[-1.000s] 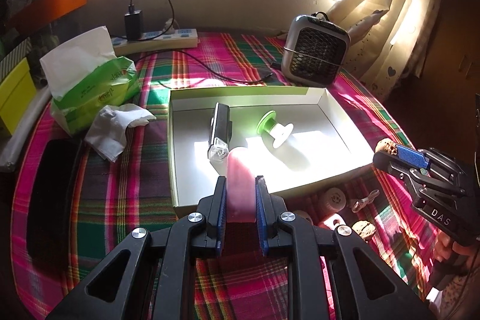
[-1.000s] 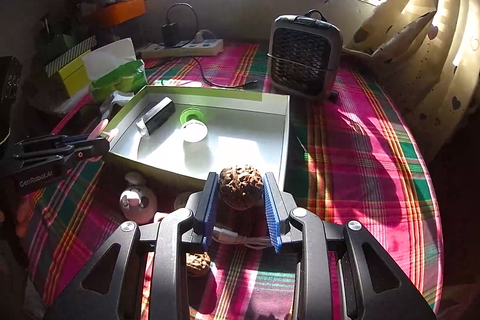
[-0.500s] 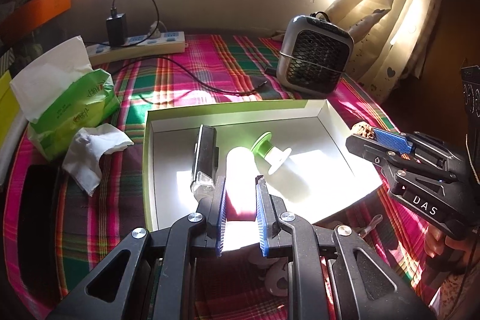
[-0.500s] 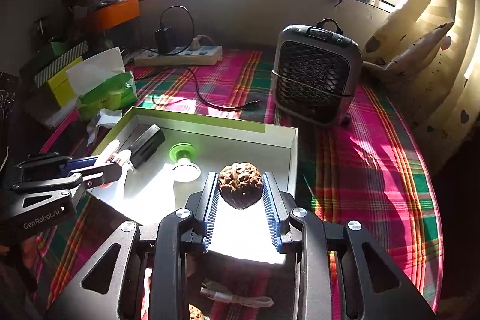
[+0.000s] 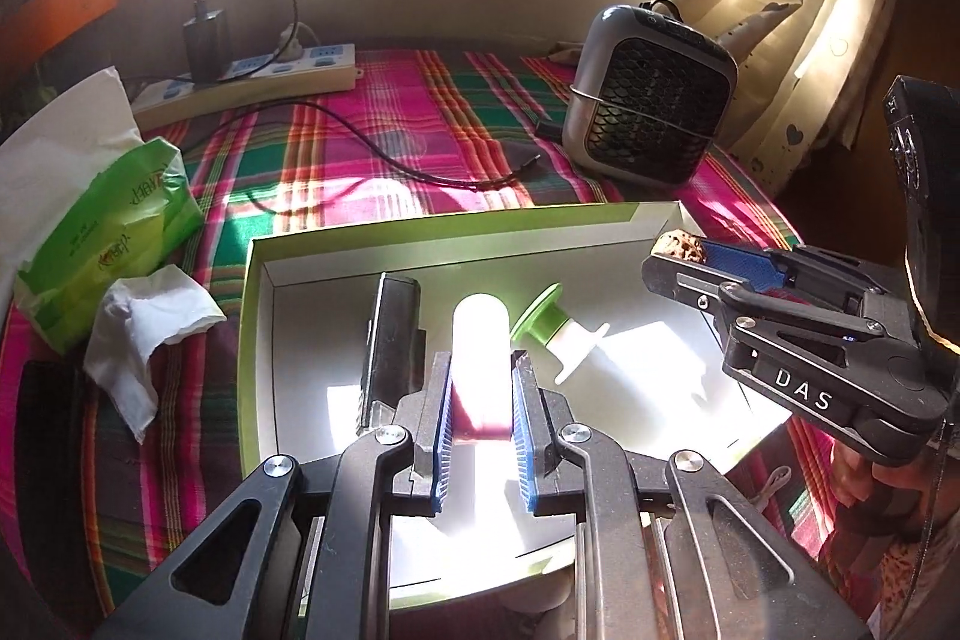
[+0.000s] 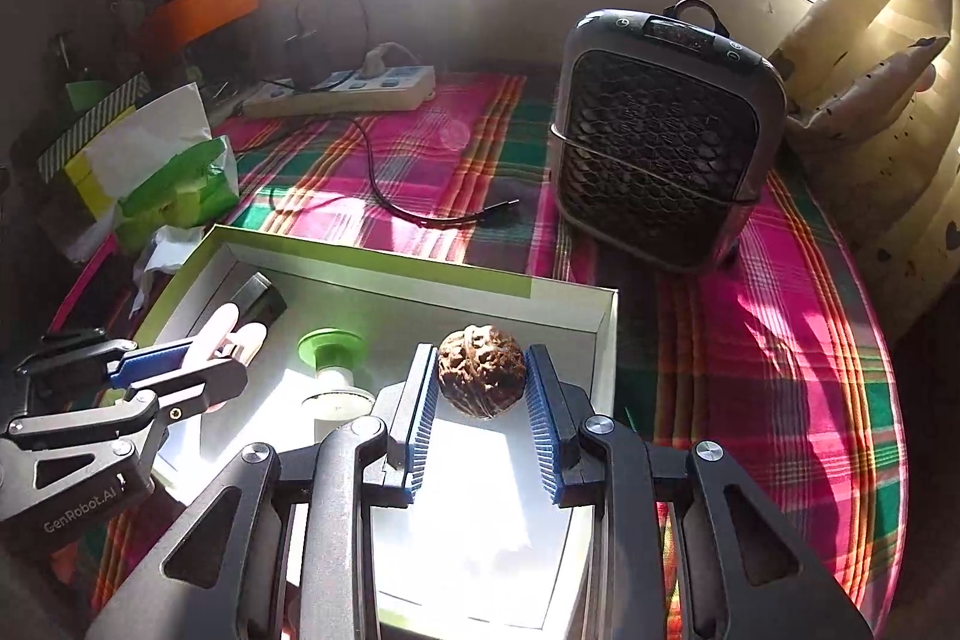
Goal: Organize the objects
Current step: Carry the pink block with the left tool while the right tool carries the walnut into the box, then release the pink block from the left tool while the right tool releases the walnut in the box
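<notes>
My left gripper (image 5: pixel 480 370) is shut on a pink, rounded stick-like object (image 5: pixel 479 346), held over the open white box with a green rim (image 5: pixel 420 227). My right gripper (image 6: pixel 480 370) is shut on a brown walnut (image 6: pixel 482 372), also above the box (image 6: pixel 384 261), near its right wall. Inside the box lie a black rectangular device (image 5: pixel 389 334) and a green-and-white spool (image 5: pixel 555 331). The left wrist view shows the right gripper (image 5: pixel 684 247) with the walnut (image 5: pixel 679 244) at the right; the right wrist view shows the left gripper (image 6: pixel 198 358) at the left.
A grey fan heater (image 6: pixel 660 142) stands behind the box on the plaid cloth. A power strip (image 5: pixel 252 82) with a black cable (image 5: pixel 384 154) lies at the back. A green tissue pack (image 5: pixel 102 214) and a crumpled tissue (image 5: pixel 144 328) sit left of the box.
Both grippers have moved forward from the near side of the box to above its inside, each still holding its object.
</notes>
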A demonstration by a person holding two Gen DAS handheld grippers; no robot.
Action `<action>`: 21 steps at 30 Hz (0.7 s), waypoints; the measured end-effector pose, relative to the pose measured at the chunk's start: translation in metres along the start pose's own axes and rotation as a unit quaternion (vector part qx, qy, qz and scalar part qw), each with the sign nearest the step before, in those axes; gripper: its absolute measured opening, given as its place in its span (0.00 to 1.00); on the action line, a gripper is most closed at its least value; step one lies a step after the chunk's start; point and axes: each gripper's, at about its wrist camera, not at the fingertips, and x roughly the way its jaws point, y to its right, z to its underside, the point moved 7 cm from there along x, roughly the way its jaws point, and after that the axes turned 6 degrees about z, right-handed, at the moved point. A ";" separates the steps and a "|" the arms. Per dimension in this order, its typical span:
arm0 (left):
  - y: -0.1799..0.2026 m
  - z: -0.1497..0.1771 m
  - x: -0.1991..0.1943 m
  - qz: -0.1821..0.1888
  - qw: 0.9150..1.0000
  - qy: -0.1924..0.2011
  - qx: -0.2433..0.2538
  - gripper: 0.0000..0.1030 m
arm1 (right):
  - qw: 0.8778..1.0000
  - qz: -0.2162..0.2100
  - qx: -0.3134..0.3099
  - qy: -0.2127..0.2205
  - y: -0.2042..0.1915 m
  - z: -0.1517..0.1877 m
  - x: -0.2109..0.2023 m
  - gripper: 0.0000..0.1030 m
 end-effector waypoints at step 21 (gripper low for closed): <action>-0.004 -0.002 0.028 -0.009 1.000 -0.028 0.007 0.15 | 0.999 0.014 -0.011 -0.038 -0.003 -0.003 0.029 0.30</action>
